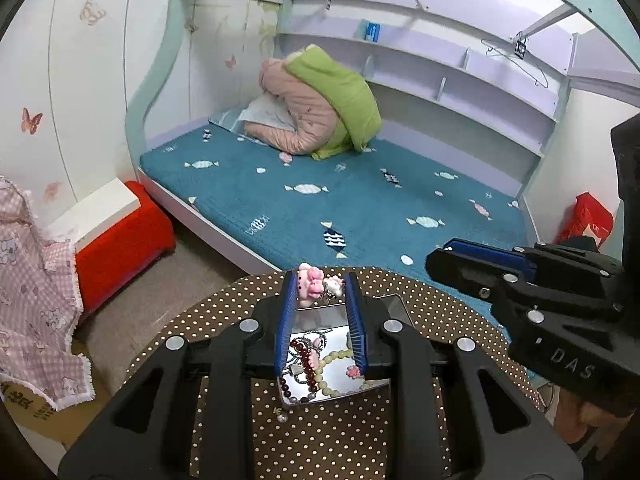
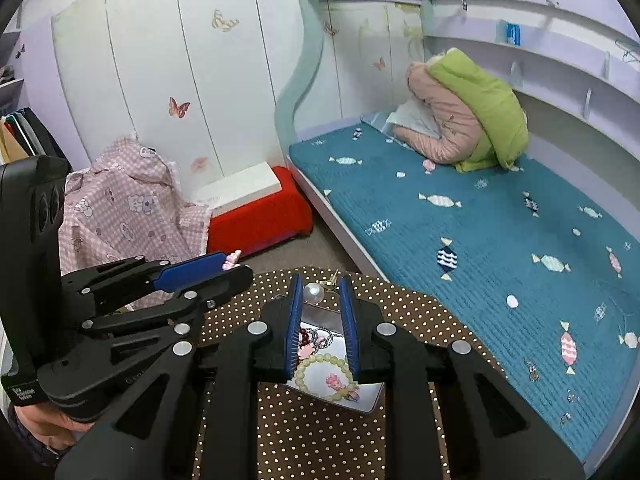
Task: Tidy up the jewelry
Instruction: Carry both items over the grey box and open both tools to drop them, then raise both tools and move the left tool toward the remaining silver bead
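My left gripper (image 1: 320, 280) is shut on a pink ornament (image 1: 310, 286), which it holds above a shiny metal tray (image 1: 316, 320). In the tray lie a dark red bead bracelet (image 1: 304, 356), a pale green bead bracelet (image 1: 320, 380) and a silver chain. My right gripper (image 2: 319, 282) is shut on a pearl earring (image 2: 313, 292) with a gold hook, above the same tray (image 2: 320, 314). Under it lie the pale green bracelet (image 2: 324, 360) and a pink charm (image 2: 336, 384). Each gripper shows beside the other: the right gripper (image 1: 438, 258), the left gripper (image 2: 240, 264).
The tray stands on a round table with a brown dotted cloth (image 1: 440, 312). A small loose bead (image 1: 282, 416) lies in front of the tray. Beyond are a bed with a teal blanket (image 1: 360, 200), piled jackets (image 1: 320, 108), a red stool (image 1: 128, 232) and a pink checked cloth (image 1: 32, 300).
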Motion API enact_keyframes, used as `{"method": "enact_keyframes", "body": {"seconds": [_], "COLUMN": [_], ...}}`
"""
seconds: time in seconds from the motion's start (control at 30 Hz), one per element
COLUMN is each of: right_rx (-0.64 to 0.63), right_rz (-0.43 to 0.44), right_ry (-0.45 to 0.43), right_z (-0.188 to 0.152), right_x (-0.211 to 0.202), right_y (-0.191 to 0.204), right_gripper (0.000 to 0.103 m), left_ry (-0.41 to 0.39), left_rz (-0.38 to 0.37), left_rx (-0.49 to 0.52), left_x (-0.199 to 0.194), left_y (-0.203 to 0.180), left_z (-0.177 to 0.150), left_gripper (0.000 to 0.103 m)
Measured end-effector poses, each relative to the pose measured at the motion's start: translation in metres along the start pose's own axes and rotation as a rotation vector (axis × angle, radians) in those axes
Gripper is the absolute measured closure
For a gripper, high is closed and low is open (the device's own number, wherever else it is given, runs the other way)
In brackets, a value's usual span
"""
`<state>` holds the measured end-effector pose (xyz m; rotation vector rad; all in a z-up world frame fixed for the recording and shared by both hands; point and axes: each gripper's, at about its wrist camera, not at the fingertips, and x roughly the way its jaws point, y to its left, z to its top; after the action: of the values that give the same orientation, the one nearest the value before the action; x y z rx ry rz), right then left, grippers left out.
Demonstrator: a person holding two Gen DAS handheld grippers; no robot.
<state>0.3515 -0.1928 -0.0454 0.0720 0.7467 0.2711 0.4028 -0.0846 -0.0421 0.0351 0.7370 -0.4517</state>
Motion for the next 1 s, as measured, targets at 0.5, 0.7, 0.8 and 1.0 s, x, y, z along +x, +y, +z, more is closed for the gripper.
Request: {"method": "enact_keyframes", "body": {"seconds": [0.5, 0.7, 0.8, 1.0], "right_rx": [0.099, 0.125, 0.122, 0.112], "right_rz": [-0.013, -0.019, -0.013, 0.011], "right_ry": [-0.005, -0.036, -0.035, -0.003], "right_z": [-0.007, -0.015, -0.025, -0.065], "right_x": [0.006, -0.004, -0.009, -0.014], "right_y": [-0.024, -0.029, -0.028, -0.021], "right_gripper": [0.023, 0.010, 0.009, 0.009], "left_ry": [-0.024, -0.060, -0.074, -0.083], "left_rz": [0.100, 0.154, 0.182, 0.232], "left_rx": [-0.042, -0.051, -0.056, -0.088], "left_x": [0.002, -0.019, -0.029, -0.045], "left_y": [0.029, 0.042, 0.049, 0.069], "left_z": [-0.012, -0.026, -0.035, -0.061], "left_gripper": [0.013, 0.011, 0.010, 0.009]}}
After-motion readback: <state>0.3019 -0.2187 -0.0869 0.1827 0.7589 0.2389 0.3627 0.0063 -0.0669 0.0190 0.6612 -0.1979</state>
